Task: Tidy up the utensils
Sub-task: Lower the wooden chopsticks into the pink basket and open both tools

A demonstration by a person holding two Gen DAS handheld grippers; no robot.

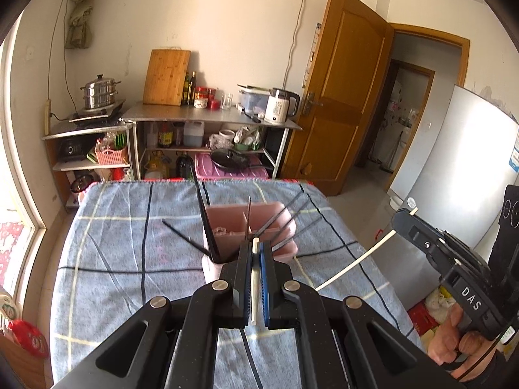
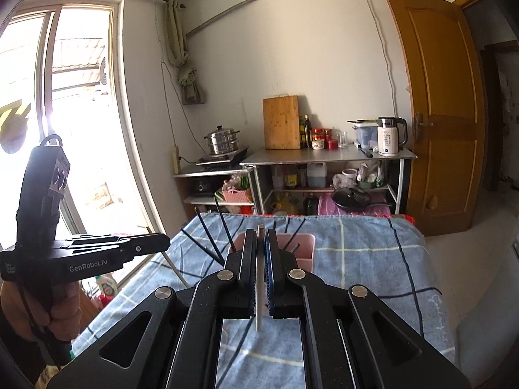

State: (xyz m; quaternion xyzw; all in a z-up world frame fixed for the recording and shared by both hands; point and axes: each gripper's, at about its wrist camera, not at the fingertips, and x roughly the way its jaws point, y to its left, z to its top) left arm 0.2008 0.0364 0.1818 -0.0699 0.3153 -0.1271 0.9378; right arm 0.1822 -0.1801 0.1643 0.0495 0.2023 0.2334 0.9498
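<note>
I see each claw, left and right, clamped on a slim white chopstick above the pink holder.

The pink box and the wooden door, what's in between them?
In the right wrist view, only the blue plaid cloth on the table, then pale bare floor, separates the pink utensil holder from the wooden door.
</note>
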